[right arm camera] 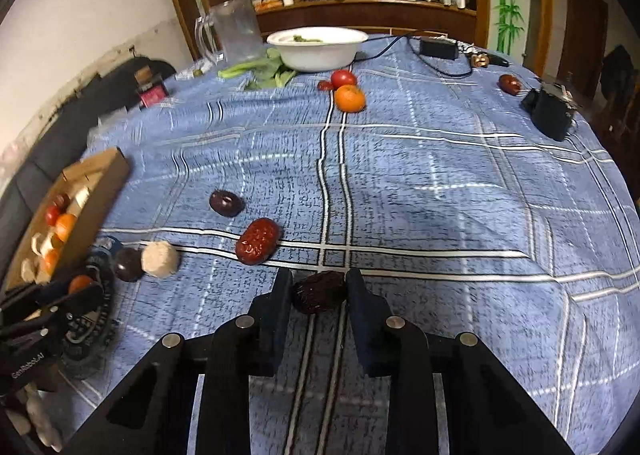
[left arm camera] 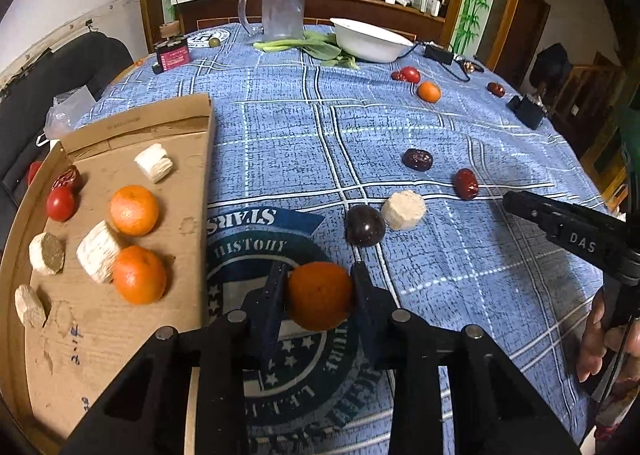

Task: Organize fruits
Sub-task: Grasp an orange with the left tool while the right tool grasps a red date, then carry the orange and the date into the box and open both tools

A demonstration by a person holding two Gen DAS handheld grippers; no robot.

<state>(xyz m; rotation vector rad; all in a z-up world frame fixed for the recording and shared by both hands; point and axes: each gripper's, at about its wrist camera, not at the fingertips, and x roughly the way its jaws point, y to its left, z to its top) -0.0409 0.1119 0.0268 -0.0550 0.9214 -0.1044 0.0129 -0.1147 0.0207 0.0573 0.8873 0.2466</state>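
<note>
Two-gripper fruit sorting on a blue plaid tablecloth (left arm camera: 400,127). The left gripper (left arm camera: 319,289) has its fingers closed on a mandarin (left arm camera: 319,295), one pad on each side of its widest part, so the round fruit cannot roll out; it is carried just right of the cardboard tray (left arm camera: 188,175), the likely collection place. The tray, at the near left, already holds two mandarins (left arm camera: 134,210), a small tomato (left arm camera: 61,203), a red date and several pale cylindrical pieces (left arm camera: 154,162), which suggests the carried fruit belongs there. The right gripper (right arm camera: 319,297) is narrowed onto a dark dried date (right arm camera: 319,292), gripped across its short axis; whether it is lifted or resting on the cloth cannot be told. Unsorted items remain: a dark plum (left arm camera: 365,225) touching a pale piece (left arm camera: 403,210), two dates (left arm camera: 417,159) further off, and at the far side a mandarin (right arm camera: 350,98) beside a tomato (right arm camera: 343,78), near the white bowl (right arm camera: 318,55).
</note>
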